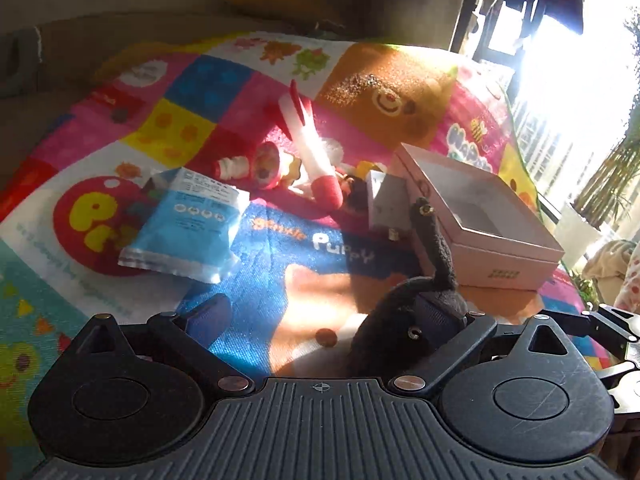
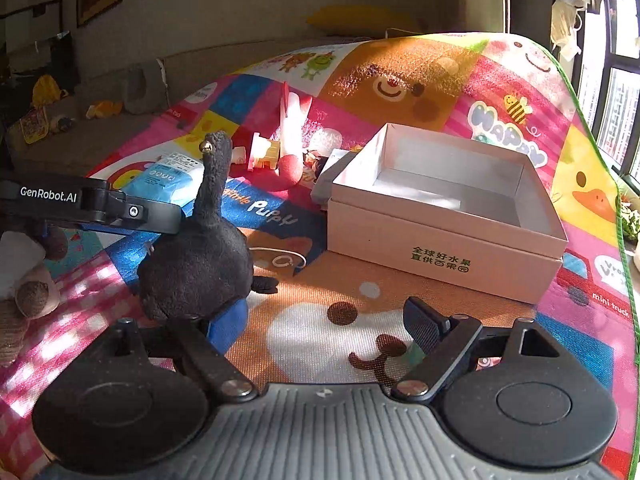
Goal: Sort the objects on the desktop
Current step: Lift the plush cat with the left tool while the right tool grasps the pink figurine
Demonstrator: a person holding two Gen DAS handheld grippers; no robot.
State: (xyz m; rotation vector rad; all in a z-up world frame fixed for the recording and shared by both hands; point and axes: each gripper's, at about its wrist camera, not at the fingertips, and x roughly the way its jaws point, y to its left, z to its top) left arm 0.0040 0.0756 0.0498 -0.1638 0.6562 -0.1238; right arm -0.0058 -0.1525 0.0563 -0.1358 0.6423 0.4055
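A black long-necked plush bird (image 2: 196, 264) stands upright on the colourful play mat (image 2: 320, 336). It leans on the left fingertip of my right gripper (image 2: 324, 312), whose jaws are wide apart with only bare mat between them. A finger of my left gripper (image 2: 160, 218) reaches in from the left beside the bird's neck. In the left wrist view the bird (image 1: 400, 320) rests against the right finger of my left gripper (image 1: 324, 308); the jaws stand wide and do not pinch it. An open, empty pale pink box (image 2: 440, 256) (image 1: 500, 260) sits to the right.
A blue packet (image 1: 188, 224), a red-and-white plush toy (image 1: 312, 152), a small white box (image 1: 384, 200) and a small wooden toy (image 2: 264, 152) lie further back on the mat. A brown-and-white plush (image 2: 32, 288) lies at the left edge. Windows and a plant are on the right.
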